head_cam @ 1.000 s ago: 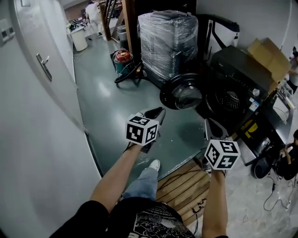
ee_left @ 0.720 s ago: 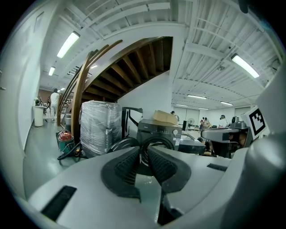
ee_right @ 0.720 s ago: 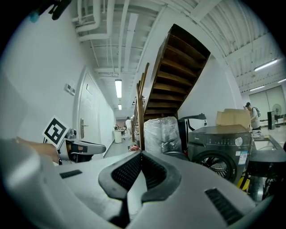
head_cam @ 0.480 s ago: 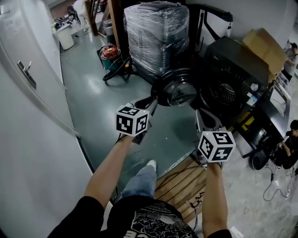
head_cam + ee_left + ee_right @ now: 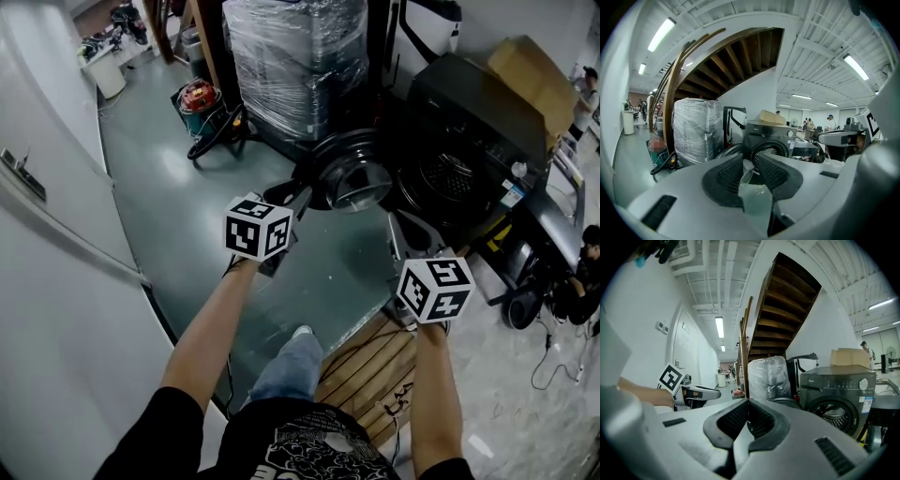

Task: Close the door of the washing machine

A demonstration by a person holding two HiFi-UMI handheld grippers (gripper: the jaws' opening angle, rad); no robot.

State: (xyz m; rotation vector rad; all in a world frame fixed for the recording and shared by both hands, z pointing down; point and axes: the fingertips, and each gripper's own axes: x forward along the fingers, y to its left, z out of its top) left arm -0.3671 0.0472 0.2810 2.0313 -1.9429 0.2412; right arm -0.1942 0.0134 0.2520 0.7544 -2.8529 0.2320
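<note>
Washer [image 5: 473, 122] door [image 5: 354, 184] hung open. Left gripper [image 5: 302, 199] jaws had just been opening, slightly apart, nothing between. Right gripper [image 5: 401, 232] jaws closed, empty.

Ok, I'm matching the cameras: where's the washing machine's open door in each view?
Head view: door, centre, swung open left of the drum.
Left gripper view: door, lower centre, edge-on.
Right gripper view: door, lower centre-right.
Shared landmark: plastic-wrapped stack beside it.
</note>
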